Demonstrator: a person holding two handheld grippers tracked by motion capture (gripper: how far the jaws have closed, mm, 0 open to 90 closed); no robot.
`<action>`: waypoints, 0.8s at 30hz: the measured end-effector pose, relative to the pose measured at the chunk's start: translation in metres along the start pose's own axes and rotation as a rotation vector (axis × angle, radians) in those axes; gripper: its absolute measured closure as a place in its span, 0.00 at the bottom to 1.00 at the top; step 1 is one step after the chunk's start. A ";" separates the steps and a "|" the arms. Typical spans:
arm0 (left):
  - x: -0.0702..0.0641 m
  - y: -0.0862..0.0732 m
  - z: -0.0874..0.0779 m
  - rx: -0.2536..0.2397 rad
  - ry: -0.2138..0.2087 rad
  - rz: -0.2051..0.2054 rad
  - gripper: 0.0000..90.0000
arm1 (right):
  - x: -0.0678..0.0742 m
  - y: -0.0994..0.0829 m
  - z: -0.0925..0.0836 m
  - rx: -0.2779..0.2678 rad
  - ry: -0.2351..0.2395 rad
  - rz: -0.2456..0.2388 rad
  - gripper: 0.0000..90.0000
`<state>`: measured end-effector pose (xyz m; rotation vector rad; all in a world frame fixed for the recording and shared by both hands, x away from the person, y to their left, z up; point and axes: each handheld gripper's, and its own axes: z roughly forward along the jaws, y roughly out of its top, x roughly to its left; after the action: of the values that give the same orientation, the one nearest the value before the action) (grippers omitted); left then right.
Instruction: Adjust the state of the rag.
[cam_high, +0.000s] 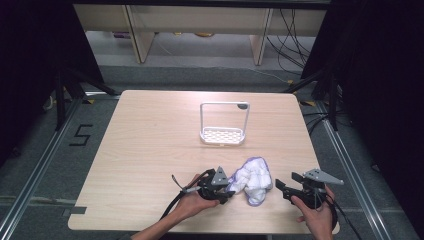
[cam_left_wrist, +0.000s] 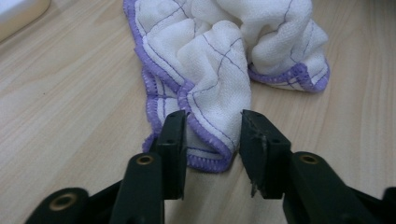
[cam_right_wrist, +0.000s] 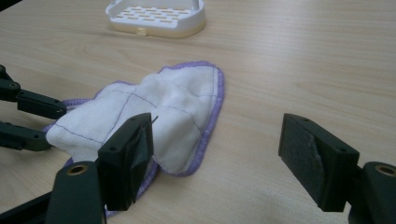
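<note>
You can read just one sign here: a black numeral "5", marked on the grey floor to the left of the table, near the metal rail. It stands in angular, blocky strokes and reads upright from your side. Nothing else carries writing you can make out: the cloth, the white rack and the gripper bodies show no legible label, brand or number in any of the three views.
</note>
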<state>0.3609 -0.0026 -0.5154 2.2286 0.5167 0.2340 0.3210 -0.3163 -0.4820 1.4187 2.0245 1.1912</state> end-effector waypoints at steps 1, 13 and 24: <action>0.001 0.000 0.000 -0.001 0.000 0.019 0.77 | 0.001 -0.001 0.003 -0.014 0.028 0.027 0.30; 0.008 0.005 -0.034 -0.061 0.010 0.048 0.95 | 0.004 0.001 -0.001 0.007 0.033 0.063 0.33; 0.018 -0.009 -0.056 -0.080 0.028 -0.008 0.95 | 0.019 0.034 0.017 -0.019 0.101 -0.099 0.47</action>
<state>0.3555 0.0488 -0.4863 2.1477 0.5227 0.2770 0.3444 -0.2882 -0.4610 1.2575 2.1182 1.2595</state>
